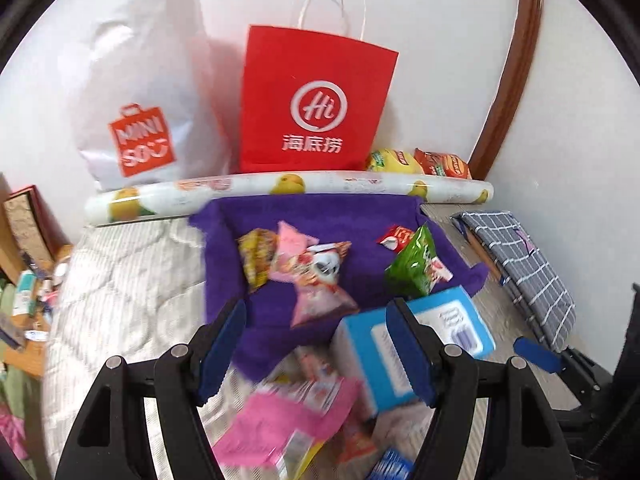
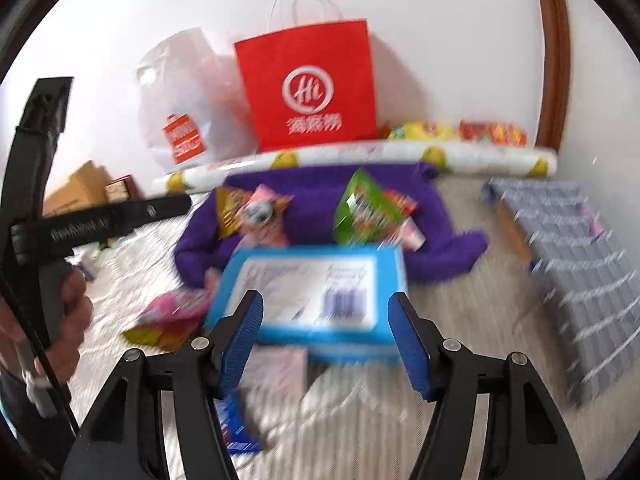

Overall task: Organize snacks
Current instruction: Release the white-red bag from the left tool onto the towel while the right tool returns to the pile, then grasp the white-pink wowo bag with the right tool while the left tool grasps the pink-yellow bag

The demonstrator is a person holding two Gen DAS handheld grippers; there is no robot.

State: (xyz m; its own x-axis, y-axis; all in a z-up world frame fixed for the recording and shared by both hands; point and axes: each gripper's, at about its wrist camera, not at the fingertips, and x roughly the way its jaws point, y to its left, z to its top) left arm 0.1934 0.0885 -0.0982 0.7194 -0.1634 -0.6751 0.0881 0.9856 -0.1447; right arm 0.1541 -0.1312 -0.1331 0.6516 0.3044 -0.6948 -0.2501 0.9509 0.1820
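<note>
Lying piled on the far purple fleece cloth (image 1: 280,312) for sorting, crinkly foil snack packets (image 1: 316,272) are faced by both empty, parted jaws.

Two claw-mounted fisheyes, angled down, close over the bed, both facing the red bag (image 1: 316,104) against the wall.
</note>
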